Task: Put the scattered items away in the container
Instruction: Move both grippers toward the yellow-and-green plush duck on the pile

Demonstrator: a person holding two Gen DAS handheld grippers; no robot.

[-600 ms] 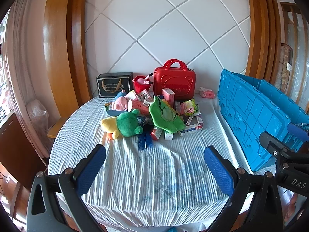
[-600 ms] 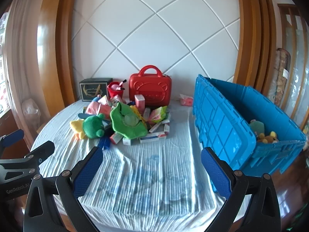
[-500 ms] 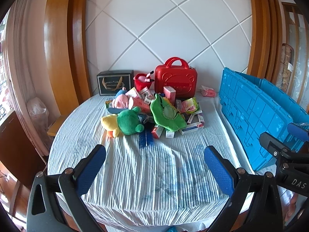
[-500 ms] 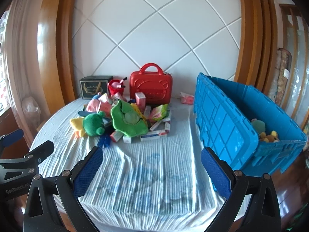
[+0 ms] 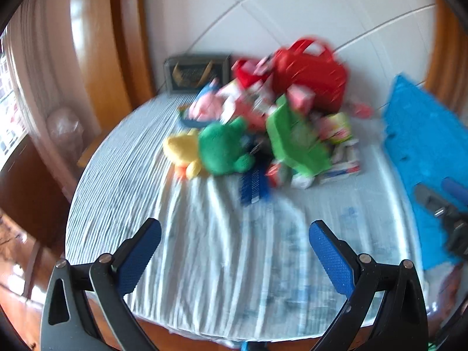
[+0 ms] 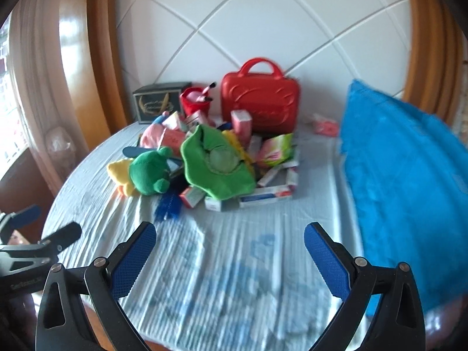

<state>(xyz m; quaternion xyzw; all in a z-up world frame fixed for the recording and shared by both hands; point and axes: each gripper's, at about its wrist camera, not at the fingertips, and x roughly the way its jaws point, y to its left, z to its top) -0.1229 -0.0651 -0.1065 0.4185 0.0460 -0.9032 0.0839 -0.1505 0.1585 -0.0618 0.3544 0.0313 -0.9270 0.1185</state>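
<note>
A heap of toys and small boxes lies mid-table: a green frog plush [image 5: 223, 150] [image 6: 149, 171] with a yellow plush [image 5: 182, 150], a green pouch [image 5: 295, 143] [image 6: 218, 165], a pink plush [image 5: 204, 108], several cartons [image 6: 264, 196] and a blue brush [image 6: 168, 203]. The blue crate [image 5: 424, 146] [image 6: 409, 175] stands at the right. My left gripper [image 5: 234, 244] and right gripper [image 6: 229, 245] both hover open over bare cloth in front of the heap, nothing between their fingers. Both views are blurred.
A red case [image 6: 260, 103], a red cup [image 6: 194, 102] and a dark box [image 6: 158, 102] stand behind the heap by the white wall. The round table [image 6: 234, 278] wears a striped cloth; its front edge lies just under the grippers. Wooden pillars flank the wall.
Both grippers have moved forward and tipped down toward the heap, which now looks larger and nearer. Both stay open; the views have gone blurry with motion.
</note>
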